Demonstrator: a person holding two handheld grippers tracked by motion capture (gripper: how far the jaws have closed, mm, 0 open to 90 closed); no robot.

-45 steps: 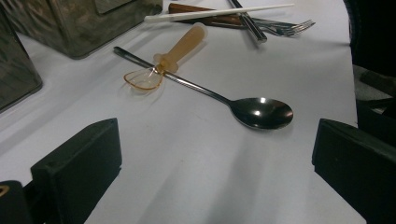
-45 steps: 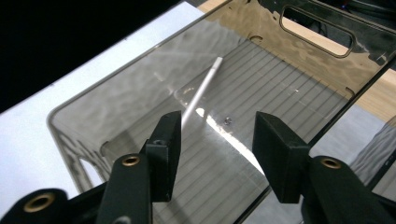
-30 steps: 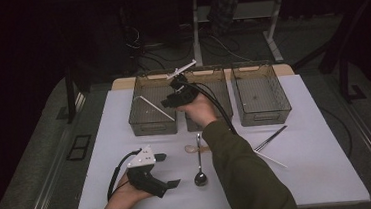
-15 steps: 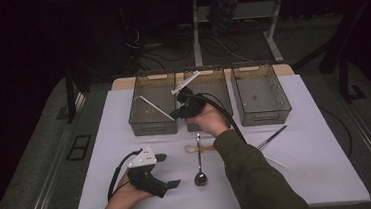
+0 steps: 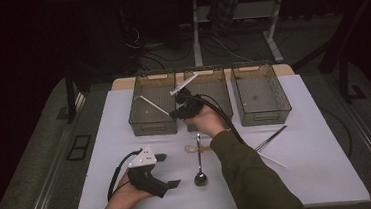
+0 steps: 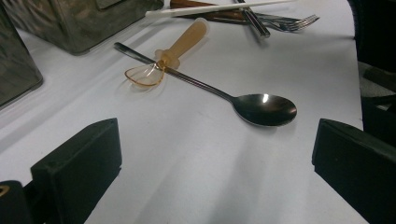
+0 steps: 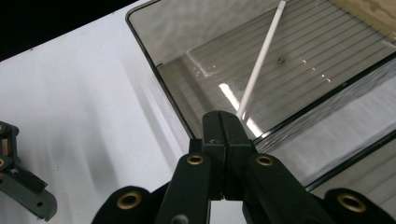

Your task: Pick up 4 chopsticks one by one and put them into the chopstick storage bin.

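Observation:
My right gripper hovers at the seam between the left bin and the middle bin, pointing into the left one. Its jaws are pressed together, and I see nothing between the pads. A white chopstick lies slanted in the left bin. The chopstick's near end stops just past the jaw tips, and I cannot tell whether they touch. My left gripper rests open on the white table. Ahead of its wide jaws lies a metal spoon, crossed by an amber plastic spoon.
A third bin stands at the back right. A fork, a white stick and dark chopsticks lie right of the metal spoon. The person's right sleeve crosses the table's middle.
The right hand has come down and nearer, from above the middle bin's far part to the left bin's near right corner. The left hand has stayed put.

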